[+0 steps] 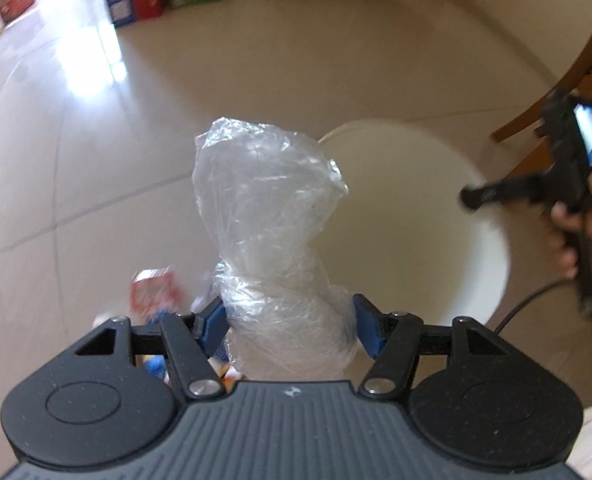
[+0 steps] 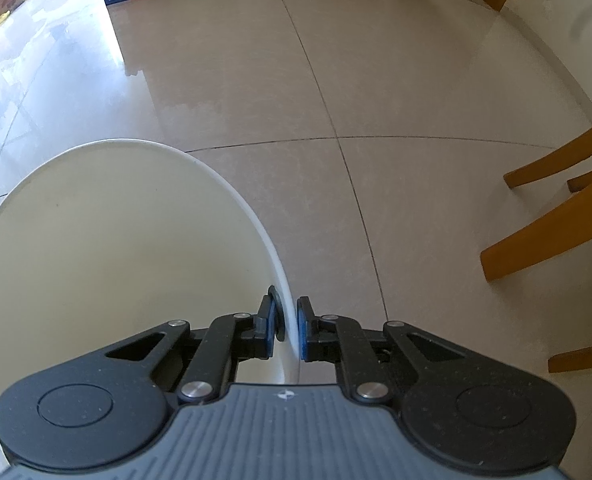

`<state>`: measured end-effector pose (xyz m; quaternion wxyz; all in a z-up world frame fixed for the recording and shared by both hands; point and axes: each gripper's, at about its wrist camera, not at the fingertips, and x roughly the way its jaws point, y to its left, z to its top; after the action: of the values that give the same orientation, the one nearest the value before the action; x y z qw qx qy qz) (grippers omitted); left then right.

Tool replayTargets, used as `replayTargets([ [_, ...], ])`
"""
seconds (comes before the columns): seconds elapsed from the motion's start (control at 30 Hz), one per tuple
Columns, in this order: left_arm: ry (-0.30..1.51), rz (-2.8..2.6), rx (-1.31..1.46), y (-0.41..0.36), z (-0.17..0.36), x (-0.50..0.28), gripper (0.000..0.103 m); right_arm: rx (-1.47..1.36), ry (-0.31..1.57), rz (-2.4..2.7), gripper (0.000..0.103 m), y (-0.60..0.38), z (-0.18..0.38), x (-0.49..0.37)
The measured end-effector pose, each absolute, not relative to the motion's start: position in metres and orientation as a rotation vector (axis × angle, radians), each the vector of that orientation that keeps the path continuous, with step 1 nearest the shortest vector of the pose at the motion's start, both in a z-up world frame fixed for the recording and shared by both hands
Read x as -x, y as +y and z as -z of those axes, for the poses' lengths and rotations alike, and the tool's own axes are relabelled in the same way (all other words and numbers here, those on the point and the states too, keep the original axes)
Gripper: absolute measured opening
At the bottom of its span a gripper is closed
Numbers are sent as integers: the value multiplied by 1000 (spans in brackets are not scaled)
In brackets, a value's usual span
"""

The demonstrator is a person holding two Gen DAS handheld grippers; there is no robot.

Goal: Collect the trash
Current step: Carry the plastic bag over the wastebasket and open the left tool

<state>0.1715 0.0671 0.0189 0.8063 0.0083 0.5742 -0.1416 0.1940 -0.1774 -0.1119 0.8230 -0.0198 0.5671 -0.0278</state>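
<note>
Left gripper [image 1: 290, 322]: it squeezes a crumpled clear bag [image 1: 270, 216] between its blue pads, about half closed, so the bag cannot fall.
Bag: it hangs in the air, just beside the bin's rim and partly over its mouth.
Right gripper [image 2: 290, 326]: it is almost closed and pinches the rim of the white bin [image 2: 108, 240], one pad inside and one outside. I think this keeps the bin from tipping or sliding.
Bin: it stands on the tile floor [image 2: 375, 100], and the part seen looks empty.
More trash: a red wrapper [image 1: 154, 290] lies on the floor under the left gripper.
Next: the bag likely goes over the bin and drops in.
</note>
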Motion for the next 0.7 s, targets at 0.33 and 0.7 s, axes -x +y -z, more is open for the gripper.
replayTargets([
  [0.33,1177,383,44,13,-24,-201,75,9,1213,51,14,-186,113,-195],
  [0.7,1037,365,-18,20,-28,-186,94,-13,1215,41,13,-191,114,-195],
])
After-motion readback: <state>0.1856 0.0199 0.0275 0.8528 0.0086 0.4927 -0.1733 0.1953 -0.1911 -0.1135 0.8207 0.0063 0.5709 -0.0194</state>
